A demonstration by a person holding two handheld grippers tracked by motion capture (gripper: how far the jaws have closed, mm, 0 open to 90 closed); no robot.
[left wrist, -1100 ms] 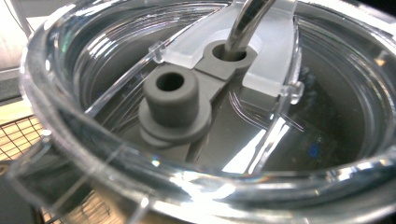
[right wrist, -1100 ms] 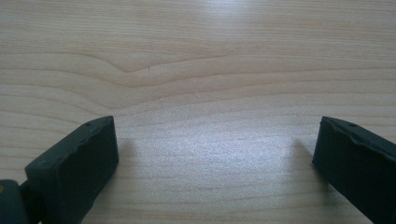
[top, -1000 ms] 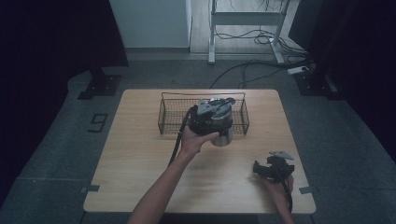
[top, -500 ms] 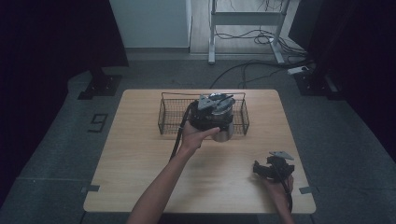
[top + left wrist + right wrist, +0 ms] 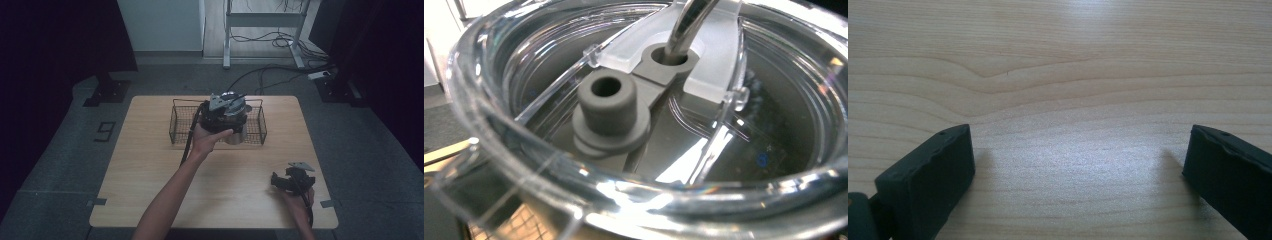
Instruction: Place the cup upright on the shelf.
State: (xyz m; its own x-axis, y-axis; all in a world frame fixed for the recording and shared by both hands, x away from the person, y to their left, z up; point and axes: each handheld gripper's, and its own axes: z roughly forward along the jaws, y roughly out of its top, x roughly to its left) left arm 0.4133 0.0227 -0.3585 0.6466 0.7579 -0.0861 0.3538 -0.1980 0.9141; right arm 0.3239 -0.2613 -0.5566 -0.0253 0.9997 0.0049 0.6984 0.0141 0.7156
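We see the left tongs (image 5: pixel 226 107) held up by the person's left hand (image 5: pixel 210 137) over the wire basket (image 5: pixel 181 122) at the far middle of the worktop (image 5: pixel 150 165). Directly beneath them, at the basket's right half, a steel tumbler (image 5: pixel 235 135) stands or hangs; we cannot tell whether it rests on the basket floor. From the camera on the left tongs we look straight down on the tumbler's clear plastic lid (image 5: pixel 774 115), so near that its rim crosses the whole bottom of the view. A grey rubber stopper (image 5: pixel 610 107) sits on the lid, and just beyond it a metal straw (image 5: pixel 684 25) goes down through a second grey hole. The jaws of the left tongs are hidden there, and from above they are covered by the grey plate and the hand, so we cannot tell whether they are spread or closed on anything. The right tongs (image 5: pixel 290 181) lie low on the worktop near its right front corner, well apart from the basket, with the right hand (image 5: pixel 297 200) behind them. Their own camera shows the two black jaws spread wide (image 5: pixel 1078 155), with bare pale wood grain between them and nothing pinched. A black cable (image 5: pixel 189 142) trails down from the left tongs along the forearm.
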